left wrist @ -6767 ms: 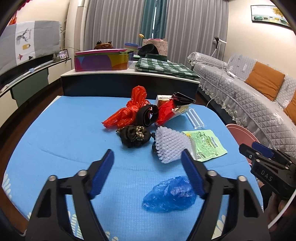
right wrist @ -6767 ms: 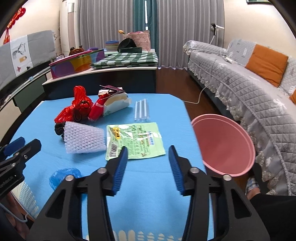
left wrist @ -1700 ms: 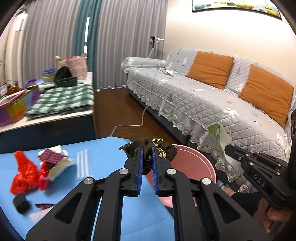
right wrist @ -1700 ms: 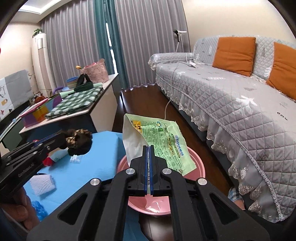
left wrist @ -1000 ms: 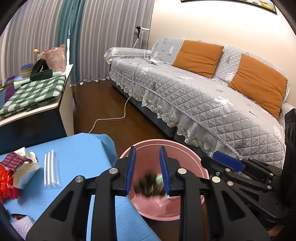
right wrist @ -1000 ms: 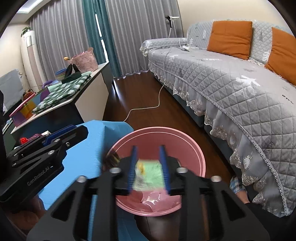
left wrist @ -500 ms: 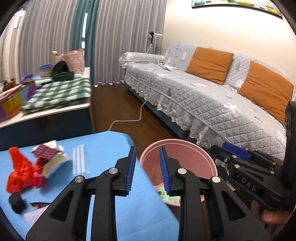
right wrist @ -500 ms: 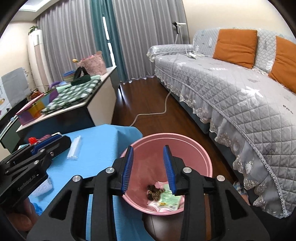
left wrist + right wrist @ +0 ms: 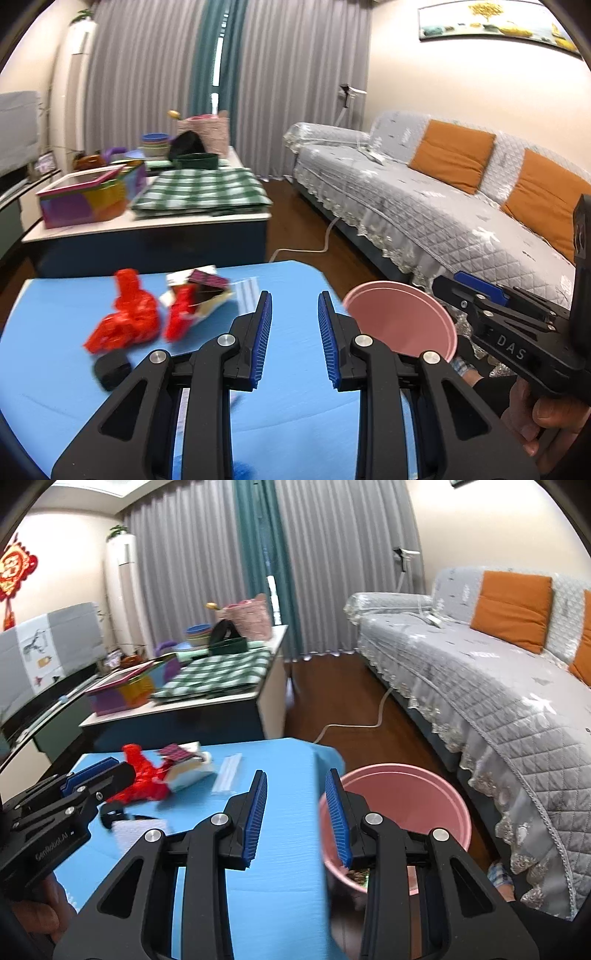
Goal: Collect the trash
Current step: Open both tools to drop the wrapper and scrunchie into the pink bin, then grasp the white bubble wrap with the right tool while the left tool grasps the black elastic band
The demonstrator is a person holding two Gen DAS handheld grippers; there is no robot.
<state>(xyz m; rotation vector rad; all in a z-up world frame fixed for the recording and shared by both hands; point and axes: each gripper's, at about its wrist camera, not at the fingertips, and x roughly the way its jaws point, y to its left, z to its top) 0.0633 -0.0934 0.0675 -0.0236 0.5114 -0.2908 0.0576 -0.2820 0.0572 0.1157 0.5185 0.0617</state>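
- The table [image 9: 66, 384] is covered in plain bright blue.
- The bin [image 9: 413, 794] off its right edge is pink.
- The crumpled wrapper [image 9: 125, 321] near the far left corner is red.
- The cloth [image 9: 199, 190] on the cabinet behind is green-and-white check.
- The sofa [image 9: 424, 210] is quilted grey; its cushions [image 9: 452, 155] are orange.
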